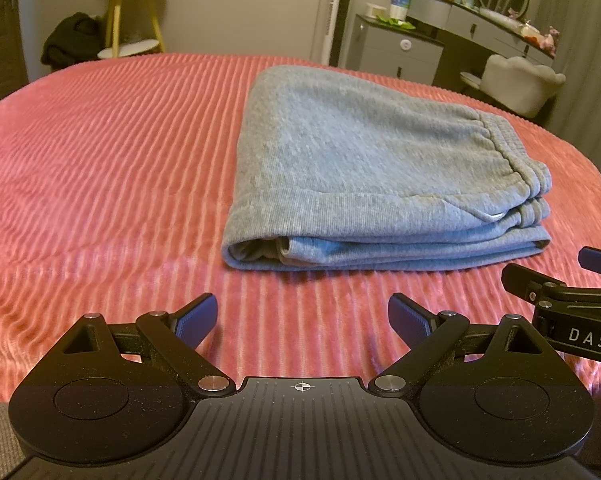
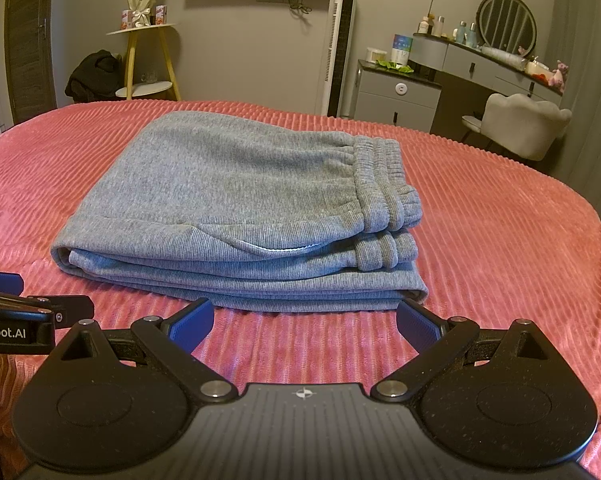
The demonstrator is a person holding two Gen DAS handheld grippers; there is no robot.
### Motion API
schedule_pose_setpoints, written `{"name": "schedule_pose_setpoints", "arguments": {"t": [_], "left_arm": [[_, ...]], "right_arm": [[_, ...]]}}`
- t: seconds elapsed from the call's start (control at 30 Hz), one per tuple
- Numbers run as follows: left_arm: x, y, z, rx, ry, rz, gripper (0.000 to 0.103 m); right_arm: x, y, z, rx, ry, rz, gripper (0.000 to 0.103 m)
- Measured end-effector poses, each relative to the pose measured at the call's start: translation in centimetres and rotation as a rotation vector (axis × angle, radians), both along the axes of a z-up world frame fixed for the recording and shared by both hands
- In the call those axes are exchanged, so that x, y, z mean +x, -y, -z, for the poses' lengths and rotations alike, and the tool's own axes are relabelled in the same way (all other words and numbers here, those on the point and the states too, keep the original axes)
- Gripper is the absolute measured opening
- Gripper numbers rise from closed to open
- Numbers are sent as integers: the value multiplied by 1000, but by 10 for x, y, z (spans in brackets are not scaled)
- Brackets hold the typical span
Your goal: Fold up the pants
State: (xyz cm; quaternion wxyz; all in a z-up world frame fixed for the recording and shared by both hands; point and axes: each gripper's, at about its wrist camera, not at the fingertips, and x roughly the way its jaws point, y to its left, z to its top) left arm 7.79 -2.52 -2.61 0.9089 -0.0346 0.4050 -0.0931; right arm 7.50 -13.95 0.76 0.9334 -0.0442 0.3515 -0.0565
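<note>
Right wrist view — folded pants (image 2: 236,208) just beyond wide-spread right gripper (image 2: 304,326).

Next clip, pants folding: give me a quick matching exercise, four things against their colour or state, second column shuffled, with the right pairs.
Things:
1. pants
2. bedspread
3. left gripper
4. chair

States:
A. pink, ribbed
B. open, holding nothing
C. grey, folded into a stack
D. pale, beside the dresser

Pairs: 1-C, 2-A, 3-B, 4-D
</note>
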Motion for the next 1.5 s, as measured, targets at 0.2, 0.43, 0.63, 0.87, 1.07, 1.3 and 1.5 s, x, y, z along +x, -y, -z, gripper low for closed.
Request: {"name": "schedule_pose_setpoints", "arguments": {"t": [0.2,0.43,0.63,0.87,1.07,1.3,1.5], "left_arm": [[0,-2,0,-9,-4,0,96],[0,-1,0,-2,-6,9,96],[0,-1,0,-2,-8,12,96],[0,-1,1,-4,-6,17,96],[0,0,1,-1,-4,18,96],[0,1,1,6,-5,27,96],[0,1,2,2,-6,31,96]], "right_arm": [[0,0,0,-1,1,0,98],[0,0,0,0,0,-1,98],[-1,0,-1,2,4,-1,98],[0,-1,-1,-3,4,-1,98],[0,-1,0,-3,3,-1,98],[0,-1,0,-3,3,-1,98],[0,-1,0,-3,2,-1,98]]}}
